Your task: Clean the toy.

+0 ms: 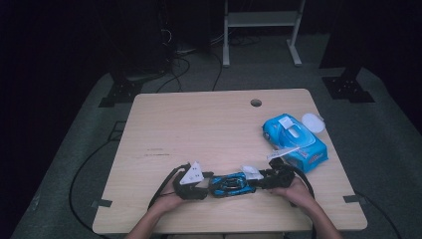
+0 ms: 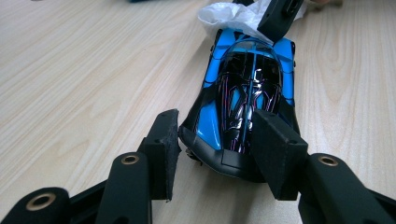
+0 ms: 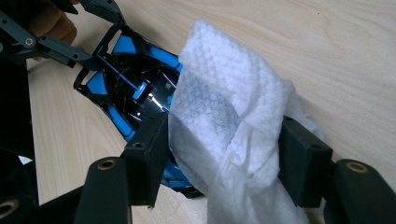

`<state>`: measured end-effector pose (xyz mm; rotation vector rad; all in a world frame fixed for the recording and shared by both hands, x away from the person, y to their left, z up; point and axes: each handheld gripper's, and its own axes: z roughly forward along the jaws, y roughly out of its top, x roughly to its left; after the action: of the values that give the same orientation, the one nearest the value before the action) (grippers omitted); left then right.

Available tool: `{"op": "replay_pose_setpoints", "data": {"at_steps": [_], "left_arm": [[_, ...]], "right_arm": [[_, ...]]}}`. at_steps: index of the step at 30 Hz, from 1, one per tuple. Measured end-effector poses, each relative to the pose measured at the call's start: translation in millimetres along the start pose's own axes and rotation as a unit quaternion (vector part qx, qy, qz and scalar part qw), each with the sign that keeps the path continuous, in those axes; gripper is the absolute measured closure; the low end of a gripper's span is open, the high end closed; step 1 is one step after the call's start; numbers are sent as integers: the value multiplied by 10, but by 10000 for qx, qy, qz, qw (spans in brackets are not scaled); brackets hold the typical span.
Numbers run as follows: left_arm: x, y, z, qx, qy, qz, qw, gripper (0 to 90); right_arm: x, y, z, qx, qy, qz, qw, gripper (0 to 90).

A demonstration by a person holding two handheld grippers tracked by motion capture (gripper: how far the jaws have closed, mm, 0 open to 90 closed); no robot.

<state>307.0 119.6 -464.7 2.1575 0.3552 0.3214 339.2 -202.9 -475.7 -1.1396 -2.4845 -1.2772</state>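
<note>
A blue and black toy car (image 1: 230, 183) lies on the wooden table (image 1: 199, 129) near its front edge, between my two grippers. My left gripper (image 1: 208, 185) closes on one end of the car (image 2: 243, 88), with a pad pressing each side. My right gripper (image 1: 259, 180) is shut on a folded white wipe (image 3: 224, 107) and holds it against the car's other end (image 3: 135, 84). In the left gripper view the wipe (image 2: 224, 14) sits bunched at the car's far end. The wipe hides that end of the car in the right gripper view.
A blue pack of wet wipes (image 1: 294, 142) lies to the right with its flap open, and a white round lid (image 1: 312, 121) rests behind it. The table has a cable hole (image 1: 256, 103) near its back edge. A white frame (image 1: 261, 30) stands on the floor beyond.
</note>
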Motion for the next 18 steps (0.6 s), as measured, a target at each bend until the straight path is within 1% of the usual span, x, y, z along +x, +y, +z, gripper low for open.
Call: {"op": "replay_pose_setpoints", "data": {"at_steps": [2, 3, 4, 6, 7, 8, 9, 11, 12, 13, 14, 15, 16, 17, 18], "left_arm": [[1, -3, 3, 3, 1, 0, 10000, 520], [3, -6, 3, 39, 41, 33, 10000, 519], [6, -9, 0, 13, 47, 12, 10000, 521], [11, -12, -2, 4, 44, 10, 10000, 537], [12, -13, -1, 0, 41, -1, 10000, 536], [14, -13, 0, 0, 33, -12, 10000, 536], [17, -13, 1, -9, 25, -31, 10000, 536], [30, -12, 0, 11, -7, -81, 10000, 535], [43, -13, 3, 28, -68, -186, 9998, 525], [68, -17, 7, 87, -105, -391, 9991, 479], [93, -25, 14, 115, -160, -620, 9979, 429], [122, -39, 22, 129, -261, -873, 9958, 401], [156, -54, 32, 166, -387, -1128, 9927, 392], [177, -63, 38, 201, -471, -1300, 9902, 390], [200, -72, 46, 237, -553, -1463, 9874, 387]], "right_arm": [[31, 0, -6, 6, -140, -121, 9998, 412], [63, 0, -17, 8, -299, -222, 9993, 416], [102, 0, -30, -3, -427, -328, 9985, 436], [176, 1, -59, -14, -584, -575, 9966, 495], [232, -3, -70, -55, -651, -780, 9948, 521], [277, -5, -78, -76, -687, -893, 9936, 574], [306, -8, -85, -77, -669, -934, 9933, 606], [333, -9, -92, -115, -647, -979, 9930, 635], [337, -7, -96, -127, -583, -967, 9935, 645], [347, -6, -105, -159, -509, -937, 9942, 655], [361, -9, -115, -193, -441, -937, 9944, 657], [365, -12, -113, -183, -385, -961, 9945, 664], [378, -17, -110, -126, -364, -958, 9947, 669], [382, -27, -97, -110, -386, -1001, 9942, 671], [383, -35, -88, -87, -399, -978, 9944, 677]]}}
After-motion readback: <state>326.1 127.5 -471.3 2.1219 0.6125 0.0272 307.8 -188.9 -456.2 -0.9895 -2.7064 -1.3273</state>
